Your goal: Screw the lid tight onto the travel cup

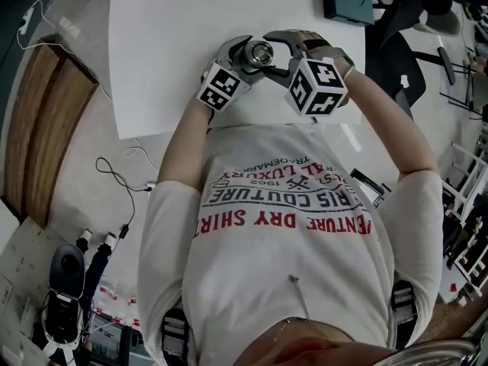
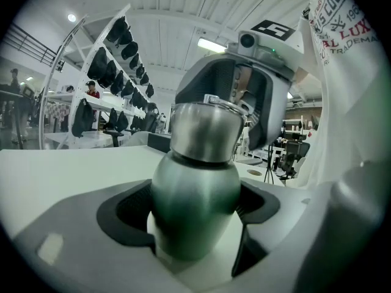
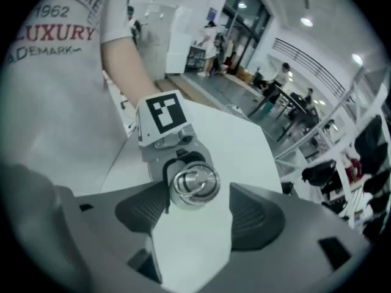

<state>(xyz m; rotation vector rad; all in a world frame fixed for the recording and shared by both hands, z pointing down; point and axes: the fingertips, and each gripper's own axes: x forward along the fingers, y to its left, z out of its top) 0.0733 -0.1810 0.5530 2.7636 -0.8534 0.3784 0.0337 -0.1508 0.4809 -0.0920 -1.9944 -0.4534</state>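
Travel cup (image 2: 197, 185), rounded brushed steel, clamped by body in left gripper (image 2: 194, 206) — ringed steel lid (image 3: 194, 184) on top, between right gripper (image 3: 198, 195) jaws, spread wide — not clamped.

The left gripper (image 2: 195, 211) had its jaws pressed against both sides of the steel travel cup (image 2: 194, 185), the silver lid (image 2: 206, 130) seated on top and the right gripper (image 2: 239, 102) close behind that lid.
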